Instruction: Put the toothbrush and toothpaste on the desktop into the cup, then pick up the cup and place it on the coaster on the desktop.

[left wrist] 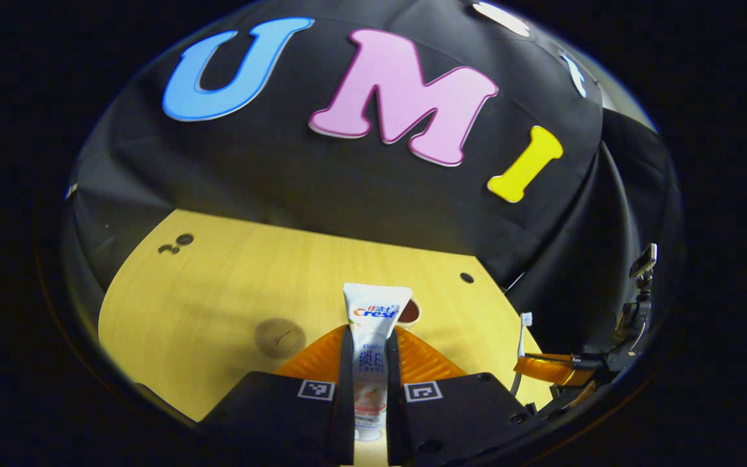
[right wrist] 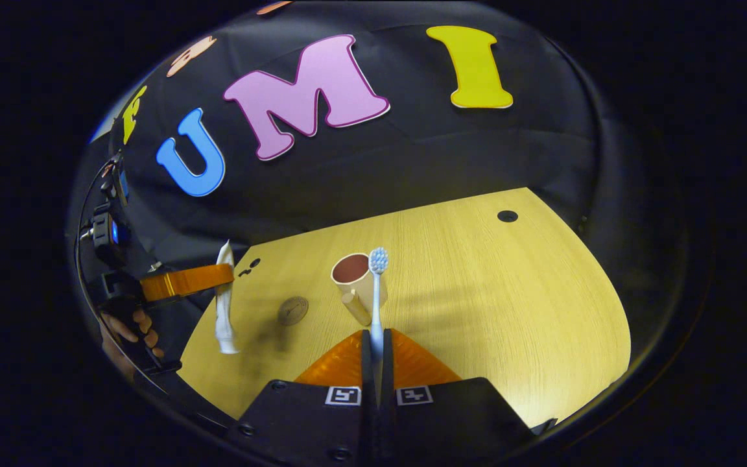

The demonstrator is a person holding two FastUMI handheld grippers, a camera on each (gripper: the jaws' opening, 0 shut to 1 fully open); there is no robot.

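In the left gripper view my left gripper (left wrist: 369,363) is shut on the white toothpaste tube (left wrist: 375,318), which stands upright between its fingers above the desk. The cup (left wrist: 410,312) peeks out just behind the tube. In the right gripper view my right gripper (right wrist: 376,353) is shut on the handle of the white toothbrush (right wrist: 377,285), bristles up, close in front of the beige cup (right wrist: 354,282) with its dark inside. The round brown coaster (right wrist: 293,310) lies left of the cup. The left gripper (right wrist: 185,281) with the toothpaste (right wrist: 223,305) hangs at the far left.
The yellow wooden desk (right wrist: 477,292) has a dark hole (right wrist: 507,216) at its far right and small holes (left wrist: 176,244) at its far left. The coaster (left wrist: 279,337) lies left of my left fingers. A hand (right wrist: 133,327) holds the left gripper. Black cloth walls the booth.
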